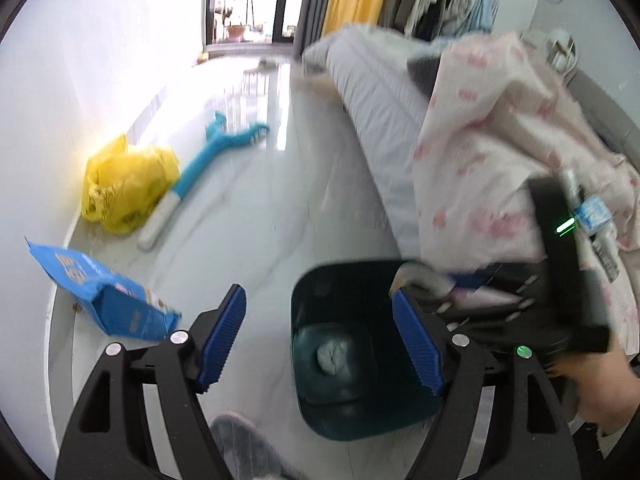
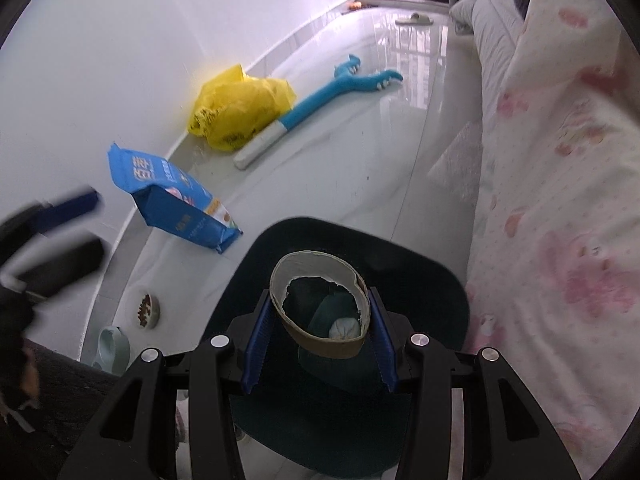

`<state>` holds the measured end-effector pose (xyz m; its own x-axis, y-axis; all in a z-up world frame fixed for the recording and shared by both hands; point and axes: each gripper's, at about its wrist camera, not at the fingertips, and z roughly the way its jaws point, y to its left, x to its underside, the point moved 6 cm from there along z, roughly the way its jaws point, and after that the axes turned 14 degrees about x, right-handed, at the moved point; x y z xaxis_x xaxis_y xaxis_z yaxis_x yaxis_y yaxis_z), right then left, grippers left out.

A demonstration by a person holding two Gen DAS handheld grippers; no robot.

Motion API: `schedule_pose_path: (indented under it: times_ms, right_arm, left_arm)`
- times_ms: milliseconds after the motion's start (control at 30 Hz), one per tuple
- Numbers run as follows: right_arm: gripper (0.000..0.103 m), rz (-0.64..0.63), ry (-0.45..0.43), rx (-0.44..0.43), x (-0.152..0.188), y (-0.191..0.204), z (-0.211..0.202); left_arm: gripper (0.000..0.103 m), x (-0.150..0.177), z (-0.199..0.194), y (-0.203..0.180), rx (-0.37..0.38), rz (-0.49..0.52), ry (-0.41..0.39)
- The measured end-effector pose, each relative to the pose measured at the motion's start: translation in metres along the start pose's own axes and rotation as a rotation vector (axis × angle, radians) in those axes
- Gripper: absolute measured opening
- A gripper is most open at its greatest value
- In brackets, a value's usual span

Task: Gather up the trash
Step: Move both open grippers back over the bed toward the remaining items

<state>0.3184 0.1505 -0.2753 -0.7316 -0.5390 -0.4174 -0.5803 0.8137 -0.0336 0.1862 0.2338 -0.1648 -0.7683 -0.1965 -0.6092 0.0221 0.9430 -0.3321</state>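
A dark teal trash bin [image 1: 312, 304] stands on the floor beside the bed, with a crumpled white paper wad [image 1: 331, 360] at its bottom. My left gripper [image 1: 320, 340] hangs open above the bin's left rim, nothing between its blue pads. My right gripper [image 2: 320, 340] is shut on a squashed brown cardboard ring [image 2: 320, 344] and holds it over the bin's [image 2: 360, 236] mouth. Through the ring I see the paper wad [image 2: 344, 328]. In the left wrist view the right gripper's black housing [image 1: 560, 272] enters from the right, over the bin's far edge.
Along the white wall lie a blue pet-food bag [image 2: 176, 208], a yellow plastic bag [image 2: 236, 112] and a blue claw grabber toy [image 2: 320, 96]. A small dish of kibble [image 2: 146, 308] and a pale slipper [image 2: 114, 348] sit near the wall. A bed with a pink-patterned quilt [image 2: 560, 200] fills the right.
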Motion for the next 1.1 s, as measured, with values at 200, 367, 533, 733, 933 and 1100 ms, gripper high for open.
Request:
schedule_pose_path:
  times_ms: [200, 367, 533, 733, 933, 1100]
  right_arm:
    - [0.047, -0.003, 0.066, 0.007, 0.009, 0.006, 0.027]
    - [0.047, -0.019, 0.107, 0.018, 0.017, 0.012, 0.041]
    - [0.056, -0.032, 0.129, 0.037, 0.021, 0.013, 0.047]
    - [0.065, -0.024, 0.121, 0.038, 0.021, 0.009, 0.039]
    - [0.069, -0.015, 0.051, -0.002, 0.009, 0.012, 0.011]
    - [0.075, -0.011, -0.040, -0.023, 0.000, 0.006, -0.023]
  left_arm:
    - [0.078, -0.015, -0.024, -0.010, -0.037, 0.075, -0.106]
    - [0.078, -0.024, -0.039, -0.023, -0.049, 0.139, -0.165]
    - [0.080, -0.032, -0.050, -0.032, -0.021, 0.158, -0.204]
    - [0.084, -0.042, -0.065, -0.041, -0.011, 0.167, -0.268]
    - [0.085, -0.049, -0.071, -0.056, -0.015, 0.204, -0.303]
    - [0.088, -0.057, -0.072, -0.071, 0.000, 0.211, -0.320]
